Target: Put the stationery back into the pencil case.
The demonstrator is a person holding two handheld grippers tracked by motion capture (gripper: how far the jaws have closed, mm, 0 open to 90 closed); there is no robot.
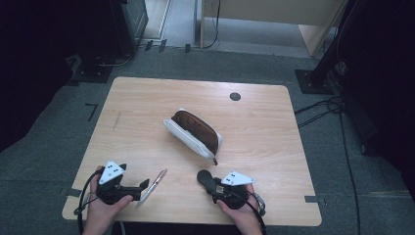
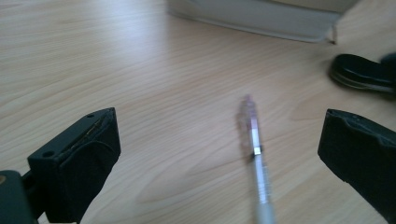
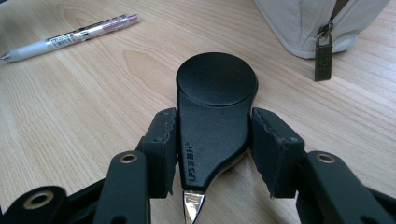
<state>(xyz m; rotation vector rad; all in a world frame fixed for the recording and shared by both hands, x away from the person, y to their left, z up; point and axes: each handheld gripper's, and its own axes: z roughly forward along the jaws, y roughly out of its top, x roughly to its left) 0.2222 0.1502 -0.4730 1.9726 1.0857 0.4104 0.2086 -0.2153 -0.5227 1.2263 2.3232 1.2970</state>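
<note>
Meanwhile, a Pen Between Wide Jaws, a Black Tool Gripped

Leftmost, the left gripper (image 1: 139, 188) is hovering with jaws wide around a clear pen (image 2: 256, 161) lying on the worktop (image 1: 147, 103), untouched. Centrally, an open white pencil case (image 1: 193, 133) is sitting. Rightward, the right gripper (image 3: 212, 149) is clamping a black round-headed tool (image 3: 215, 121) by its flanks.
</note>
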